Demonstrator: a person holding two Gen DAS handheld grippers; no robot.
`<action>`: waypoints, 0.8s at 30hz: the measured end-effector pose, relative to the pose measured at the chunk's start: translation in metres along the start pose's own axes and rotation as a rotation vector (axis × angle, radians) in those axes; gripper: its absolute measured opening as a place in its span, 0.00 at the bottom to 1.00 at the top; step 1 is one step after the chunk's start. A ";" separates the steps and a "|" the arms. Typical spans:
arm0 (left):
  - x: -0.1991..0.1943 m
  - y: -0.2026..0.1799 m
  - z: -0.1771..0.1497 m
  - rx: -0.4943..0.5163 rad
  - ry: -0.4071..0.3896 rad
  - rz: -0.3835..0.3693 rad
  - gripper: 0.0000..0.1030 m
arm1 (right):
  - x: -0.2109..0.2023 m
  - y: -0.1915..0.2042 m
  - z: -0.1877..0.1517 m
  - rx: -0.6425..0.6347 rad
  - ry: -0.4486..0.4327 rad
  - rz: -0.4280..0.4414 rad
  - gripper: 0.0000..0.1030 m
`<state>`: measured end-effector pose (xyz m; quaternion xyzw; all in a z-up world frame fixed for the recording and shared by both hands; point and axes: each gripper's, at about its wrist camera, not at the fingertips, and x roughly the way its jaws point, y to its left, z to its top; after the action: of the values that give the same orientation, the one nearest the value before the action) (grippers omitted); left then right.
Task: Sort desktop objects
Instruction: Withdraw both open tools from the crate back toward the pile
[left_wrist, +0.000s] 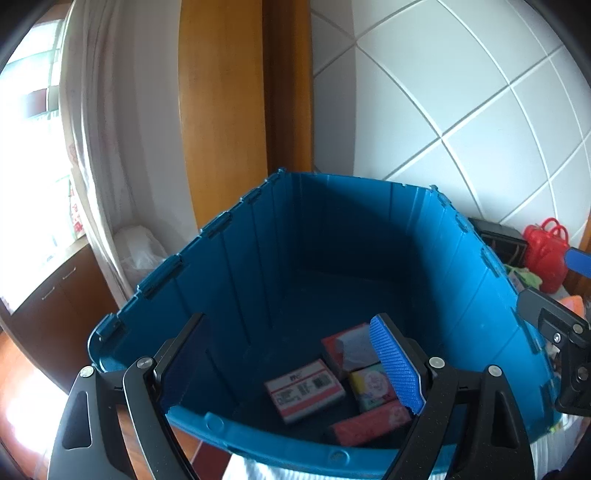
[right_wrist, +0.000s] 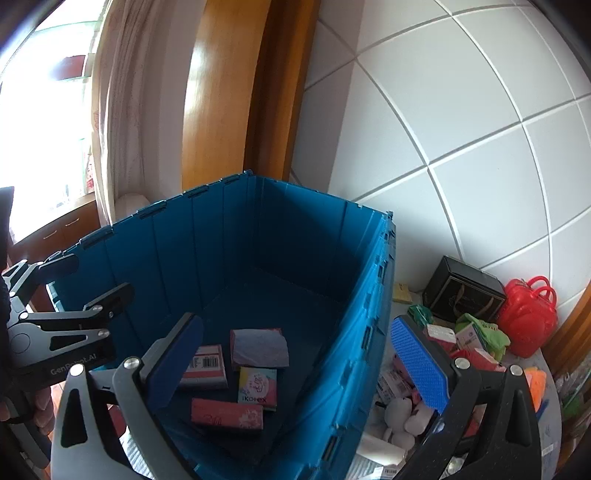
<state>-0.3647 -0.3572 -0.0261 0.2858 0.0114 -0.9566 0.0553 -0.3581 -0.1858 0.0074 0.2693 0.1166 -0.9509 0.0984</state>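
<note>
A deep blue plastic crate (left_wrist: 229, 280) (right_wrist: 155, 251) holds several small packets on its floor: a white and red box (left_wrist: 304, 389) (right_wrist: 205, 365), a pink tissue pack (left_wrist: 369, 426) (right_wrist: 227, 413), a pastel Kotex pack (left_wrist: 371, 384) (right_wrist: 257, 384) and a dark-topped pack (right_wrist: 258, 349). My left gripper (left_wrist: 293, 367) is open and empty, above the crate's near rim. My right gripper (right_wrist: 297, 365) is open and empty, straddling the crate's right wall. The left gripper also shows at the left edge of the right wrist view (right_wrist: 79, 291).
To the right of the crate lie several loose items: a black box (right_wrist: 463, 291), a red plastic bag-shaped toy (right_wrist: 528, 317), green cloth (right_wrist: 480, 328), small packets and a white plush (right_wrist: 400, 417). A tiled wall stands behind; a wooden door frame and curtain stand left.
</note>
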 end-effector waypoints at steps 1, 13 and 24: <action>-0.002 -0.002 -0.002 0.002 0.000 -0.006 0.86 | -0.002 -0.001 -0.003 0.004 0.003 -0.006 1.00; -0.033 -0.040 -0.022 0.031 -0.011 -0.028 0.86 | -0.031 -0.034 -0.038 0.059 0.024 -0.035 1.00; -0.085 -0.130 -0.049 0.043 -0.035 -0.080 0.86 | -0.081 -0.125 -0.098 0.148 0.027 -0.059 1.00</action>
<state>-0.2819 -0.2167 -0.0214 0.2694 0.0013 -0.9630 0.0113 -0.2732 -0.0299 -0.0094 0.2848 0.0553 -0.9557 0.0488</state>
